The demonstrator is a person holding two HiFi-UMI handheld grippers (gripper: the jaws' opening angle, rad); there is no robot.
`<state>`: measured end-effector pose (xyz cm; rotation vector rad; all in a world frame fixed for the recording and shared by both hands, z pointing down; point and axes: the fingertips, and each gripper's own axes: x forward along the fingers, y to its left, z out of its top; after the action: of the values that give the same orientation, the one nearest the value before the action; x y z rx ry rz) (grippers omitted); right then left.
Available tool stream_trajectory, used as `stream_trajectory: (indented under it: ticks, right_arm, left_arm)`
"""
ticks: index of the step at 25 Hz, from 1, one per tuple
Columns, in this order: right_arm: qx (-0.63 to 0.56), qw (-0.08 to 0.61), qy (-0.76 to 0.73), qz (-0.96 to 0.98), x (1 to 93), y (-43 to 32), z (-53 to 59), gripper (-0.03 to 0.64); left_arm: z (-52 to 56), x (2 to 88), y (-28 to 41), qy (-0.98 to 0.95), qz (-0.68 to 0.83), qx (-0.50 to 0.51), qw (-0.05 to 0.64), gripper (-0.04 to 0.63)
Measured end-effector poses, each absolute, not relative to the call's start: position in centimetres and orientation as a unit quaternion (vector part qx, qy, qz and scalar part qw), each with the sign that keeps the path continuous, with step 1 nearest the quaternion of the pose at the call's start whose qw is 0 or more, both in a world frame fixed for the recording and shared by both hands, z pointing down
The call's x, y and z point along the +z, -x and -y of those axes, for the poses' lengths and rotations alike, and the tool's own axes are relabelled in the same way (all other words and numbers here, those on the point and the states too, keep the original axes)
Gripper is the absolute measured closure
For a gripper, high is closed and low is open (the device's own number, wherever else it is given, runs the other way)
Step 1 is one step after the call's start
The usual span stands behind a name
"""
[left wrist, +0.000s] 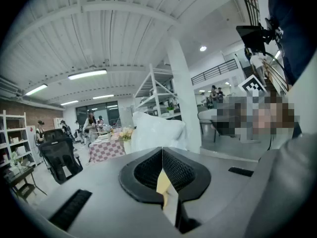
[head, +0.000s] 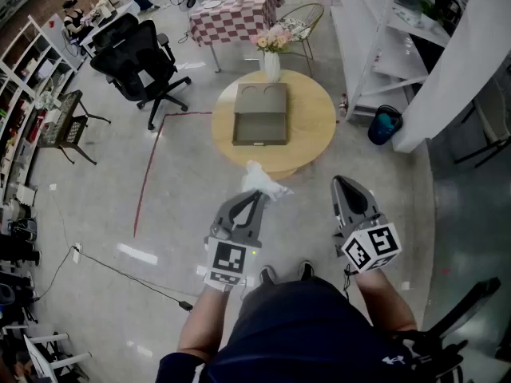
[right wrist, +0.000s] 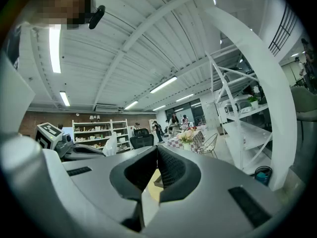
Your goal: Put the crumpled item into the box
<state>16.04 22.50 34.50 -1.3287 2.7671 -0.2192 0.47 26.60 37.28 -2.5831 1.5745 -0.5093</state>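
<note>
Head view showed one box (head: 259, 115), seemingly empty, on the round surface (head: 315, 126) ahead of both claws. One crumpled item (head: 267, 183) hung pinched in the left claw (head: 258, 195); the right claw (head: 349, 183) was closed on nothing.

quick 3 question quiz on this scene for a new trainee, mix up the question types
1. True or false: the crumpled item already lies in the box.
2. The right gripper is: A) gripping the box B) shut and empty C) wide open.
3. Fill in: the box stands on the round ____, near the vase of flowers.
Key: 1 false, the left gripper holds it short of the box; 2 B; 3 table.
</note>
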Motion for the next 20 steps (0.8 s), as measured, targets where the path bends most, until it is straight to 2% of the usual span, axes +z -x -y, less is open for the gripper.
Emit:
stream_trajectory:
  ticks: [20]
  right_arm:
    - [-0.074,0.042,0.405,-0.910,35.0,-19.2,-22.1,0.603]
  left_arm:
    - [-25.9,37.2,-2.9,0.824,-0.538,-0.172,0.038,0.577]
